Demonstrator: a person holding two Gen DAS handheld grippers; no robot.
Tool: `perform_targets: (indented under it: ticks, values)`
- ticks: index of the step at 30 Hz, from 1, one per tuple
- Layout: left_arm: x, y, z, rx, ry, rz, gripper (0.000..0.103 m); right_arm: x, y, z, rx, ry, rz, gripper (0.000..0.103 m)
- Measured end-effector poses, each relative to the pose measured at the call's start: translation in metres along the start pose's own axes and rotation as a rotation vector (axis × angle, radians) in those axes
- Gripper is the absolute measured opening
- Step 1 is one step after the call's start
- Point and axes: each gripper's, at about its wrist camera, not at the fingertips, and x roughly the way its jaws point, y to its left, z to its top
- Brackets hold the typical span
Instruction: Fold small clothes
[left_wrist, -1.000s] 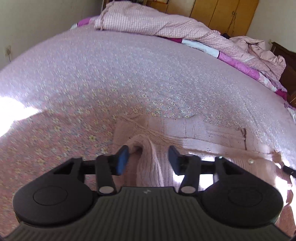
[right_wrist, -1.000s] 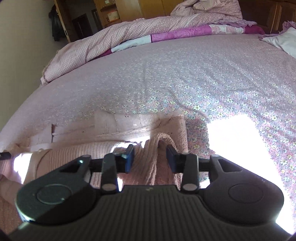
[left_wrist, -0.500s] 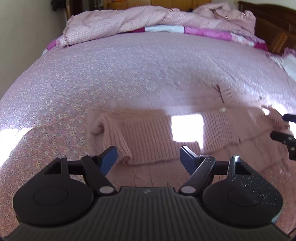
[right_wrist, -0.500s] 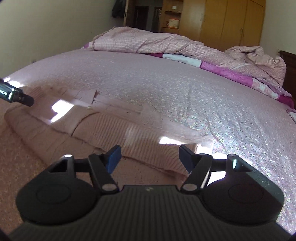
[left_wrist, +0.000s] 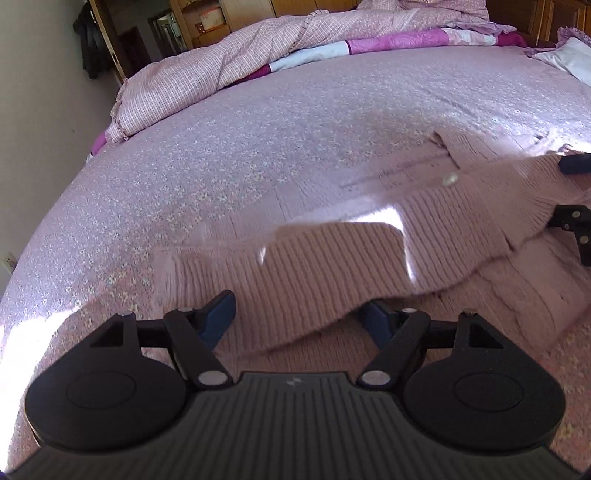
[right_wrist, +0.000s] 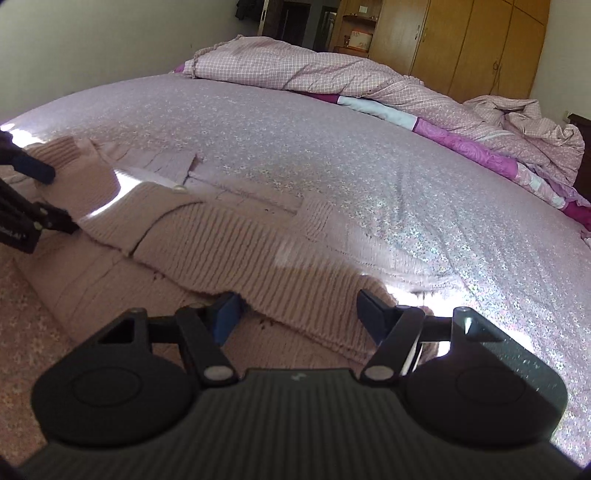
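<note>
A pink knitted cardigan (left_wrist: 332, 266) lies flat on the flowered bed sheet (left_wrist: 258, 129), with both ribbed sleeves folded across its body and a pearl button (left_wrist: 450, 180) showing. My left gripper (left_wrist: 295, 310) hovers open at the near edge of the left sleeve, and its pads do not press on the knit. In the right wrist view the cardigan (right_wrist: 229, 243) runs leftwards. My right gripper (right_wrist: 299, 306) is open over the right sleeve's near edge, gripping nothing. Each gripper shows at the edge of the other's view: the right gripper (left_wrist: 572, 192) and the left gripper (right_wrist: 40, 195).
A crumpled checked duvet (left_wrist: 229, 62) with a magenta blanket lies along the far side of the bed. Wooden wardrobes (right_wrist: 461, 48) stand behind it. A white pillow (left_wrist: 569, 59) sits at the far right. Bright sun patches fall on the sheet (right_wrist: 480, 325).
Both grippers have let go of the sleeve ends they were pinching and opened wide. Both have drawn back and rolled, and the sleeves now lie flat across the cardigan.
</note>
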Motion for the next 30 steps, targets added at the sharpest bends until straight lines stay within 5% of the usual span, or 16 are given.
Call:
perform_targets:
  ticks: [14, 24, 30]
  values:
    - [0.050, 0.040, 0.056, -0.119, 0.004, 0.044, 0.080, 0.044, -0.021, 0.040, 0.021, -0.011, -0.103, 0.070]
    - [0.051, 0.057, 0.077, -0.132, 0.043, -0.003, 0.080, 0.049, -0.043, 0.056, 0.088, -0.021, -0.168, 0.070]
    - [0.029, 0.067, 0.073, -0.181, 0.064, -0.103, 0.080, 0.037, -0.060, 0.055, 0.158, -0.031, -0.200, 0.070]
